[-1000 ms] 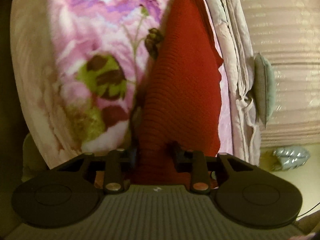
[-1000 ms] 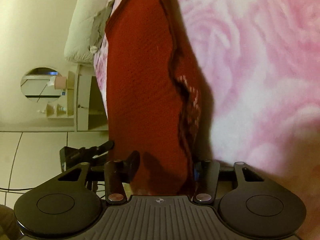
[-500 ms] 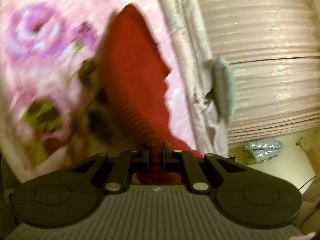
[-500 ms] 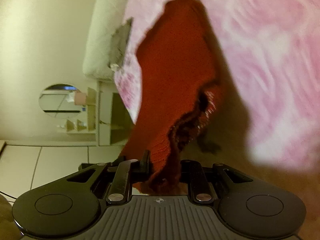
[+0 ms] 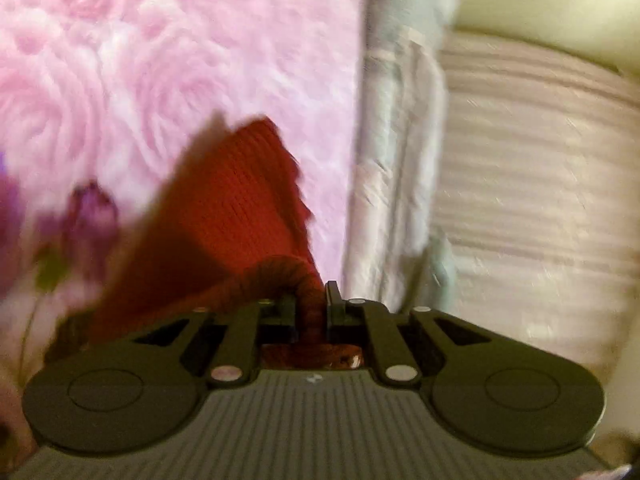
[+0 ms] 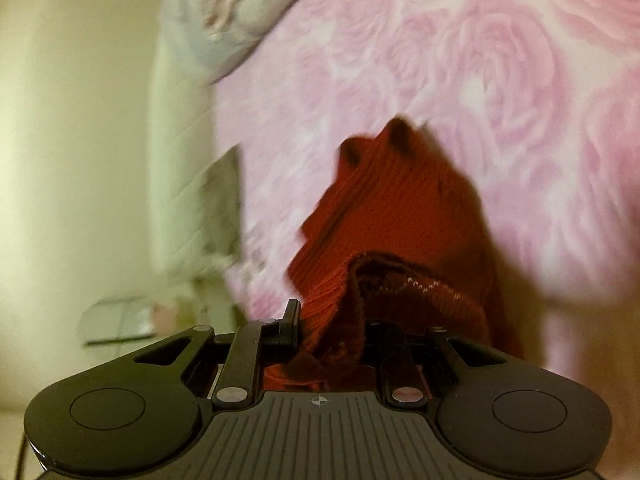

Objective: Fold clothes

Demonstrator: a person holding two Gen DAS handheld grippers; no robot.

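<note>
Nearest, the left gripper (image 5: pixel 311 309) has its 2 fingers pinched tight on a rolled edge of the red ribbed knit garment (image 5: pixel 244 204). Likewise the right gripper (image 6: pixel 334 322) is clamped on a bunched, darker hem of the garment (image 6: pixel 384 216). Beyond, the knit trails over the pink rose-print blanket (image 6: pixel 500 80), with pale bedding (image 5: pixel 396 152) at its far edge.
</note>
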